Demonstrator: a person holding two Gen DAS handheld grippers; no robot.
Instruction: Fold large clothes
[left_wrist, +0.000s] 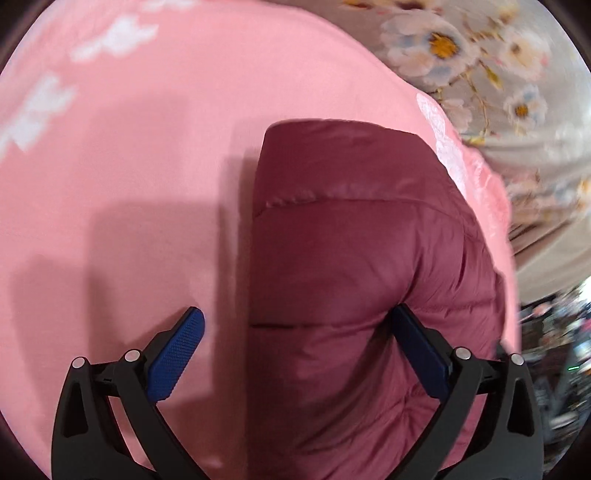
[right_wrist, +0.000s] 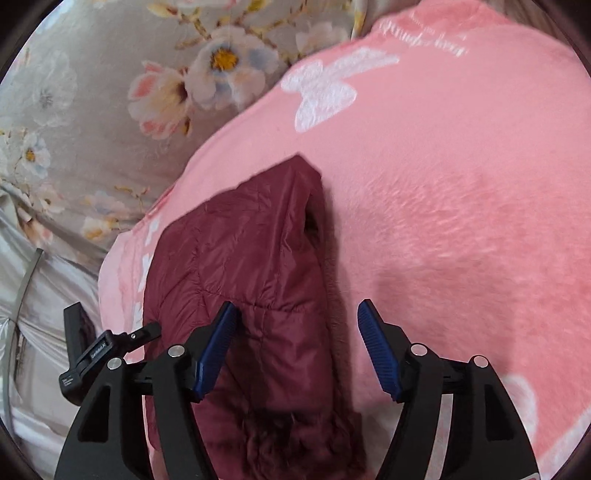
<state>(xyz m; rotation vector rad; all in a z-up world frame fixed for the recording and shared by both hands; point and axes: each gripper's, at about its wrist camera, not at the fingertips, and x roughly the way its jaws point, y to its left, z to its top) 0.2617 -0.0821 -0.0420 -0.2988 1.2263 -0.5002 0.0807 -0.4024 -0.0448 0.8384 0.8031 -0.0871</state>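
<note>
We're right over the maroon puffer jacket (left_wrist: 354, 266), which lies folded into a thick bundle on the pink blanket (left_wrist: 147, 166), close to that blanket's edge. From the left wrist view, our left tool (left_wrist: 297, 317) is spread wide, released, nothing clamped: one blue pad (left_wrist: 177, 354) hangs over bare pink fleece, the other pad (left_wrist: 417, 350) sits against the jacket's quilted side, and the fold edge of the jacket runs up between them. Beyond the blanket's edge we catch the grey floral bedding (left_wrist: 480, 66), blurred.

Over to the right wrist view: our right tool (right_wrist: 295, 310) is open just as wide, gripping nothing. Its left pad (right_wrist: 218, 347) is up against the jacket (right_wrist: 251, 266), its right pad (right_wrist: 376, 350) over the blanket (right_wrist: 443, 184). The jacket stretches away from us with a pointed corner at the far end, and a dark fuzzy trim (right_wrist: 295, 439) shows at the near end, low between the tool's arms. White butterfly shapes (right_wrist: 325, 88) dot the pink fleece. The flowered bedding (right_wrist: 110, 92) fills the upper left, and a small black device (right_wrist: 92, 354) pokes in at the left beside the tool's frame; what it is we can't tell.
</note>
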